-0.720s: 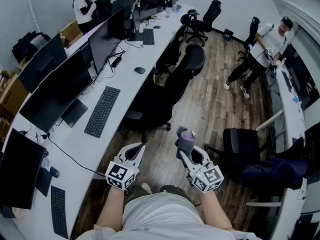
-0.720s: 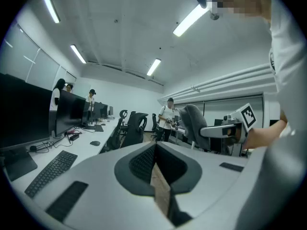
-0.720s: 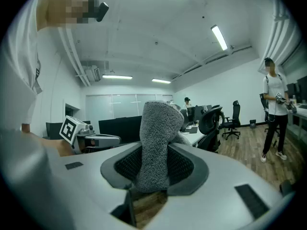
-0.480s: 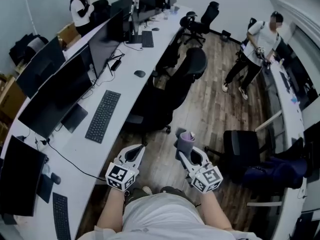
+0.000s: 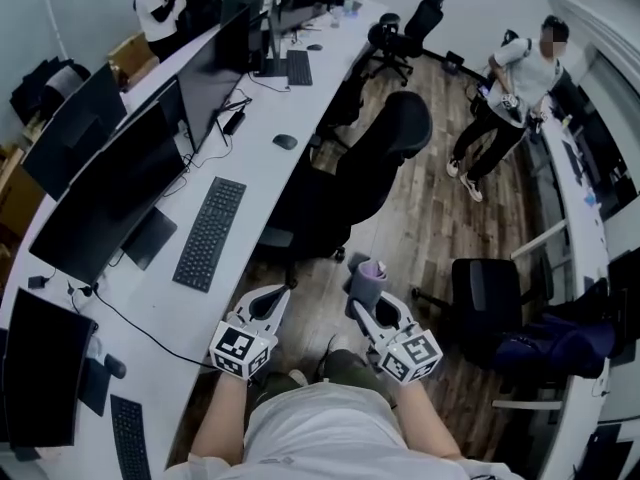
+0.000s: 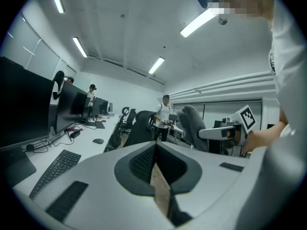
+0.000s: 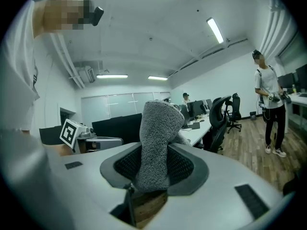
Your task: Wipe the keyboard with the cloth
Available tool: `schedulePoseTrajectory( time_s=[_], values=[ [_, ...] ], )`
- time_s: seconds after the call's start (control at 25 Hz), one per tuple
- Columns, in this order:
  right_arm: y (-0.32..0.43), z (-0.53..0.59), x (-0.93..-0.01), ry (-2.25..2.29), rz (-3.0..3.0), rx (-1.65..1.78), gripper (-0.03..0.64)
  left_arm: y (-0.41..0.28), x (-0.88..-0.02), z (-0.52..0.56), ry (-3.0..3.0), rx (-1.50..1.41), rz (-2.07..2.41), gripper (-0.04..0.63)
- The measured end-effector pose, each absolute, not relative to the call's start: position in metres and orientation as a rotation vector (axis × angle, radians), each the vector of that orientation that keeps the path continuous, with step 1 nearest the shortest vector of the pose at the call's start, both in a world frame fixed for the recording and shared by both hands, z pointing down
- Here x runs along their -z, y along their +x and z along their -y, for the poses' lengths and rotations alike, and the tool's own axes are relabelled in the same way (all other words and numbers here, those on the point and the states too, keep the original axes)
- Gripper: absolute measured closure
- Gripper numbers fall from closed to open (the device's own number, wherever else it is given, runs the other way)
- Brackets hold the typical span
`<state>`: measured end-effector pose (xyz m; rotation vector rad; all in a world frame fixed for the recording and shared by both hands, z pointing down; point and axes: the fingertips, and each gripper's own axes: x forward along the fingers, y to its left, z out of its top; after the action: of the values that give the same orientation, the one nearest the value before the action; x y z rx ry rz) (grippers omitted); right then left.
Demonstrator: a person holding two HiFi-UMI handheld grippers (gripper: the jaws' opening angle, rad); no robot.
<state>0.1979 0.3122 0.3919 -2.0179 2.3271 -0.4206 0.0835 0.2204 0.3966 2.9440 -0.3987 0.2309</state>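
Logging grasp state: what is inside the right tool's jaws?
A grey fluffy cloth, rolled, is pinched in the right tool and sticks out past the tips. Its lower end is hidden between the jaws.

Open floor (image 5: 318, 303) and a strip of clear surface (image 5: 262, 173) lie between my left claw (image 5: 278, 293) and the keyboard (image 5: 210, 233). A black chair (image 5: 375, 163) crowds the right. Monitors (image 5: 110, 193) wall the far side, and a cable (image 5: 150, 320) crosses nearer me.
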Motion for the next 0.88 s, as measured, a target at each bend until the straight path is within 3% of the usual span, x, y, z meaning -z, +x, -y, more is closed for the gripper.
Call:
schedulePoseTrajectory(
  time_s=[0.88],
  values=[
    [0.250,-0.055,-0.414,-1.678,-2.580,0.560,0.462,0.105,-0.416,-0.002,2.740,-0.242,0.831,0.594]
  ],
)
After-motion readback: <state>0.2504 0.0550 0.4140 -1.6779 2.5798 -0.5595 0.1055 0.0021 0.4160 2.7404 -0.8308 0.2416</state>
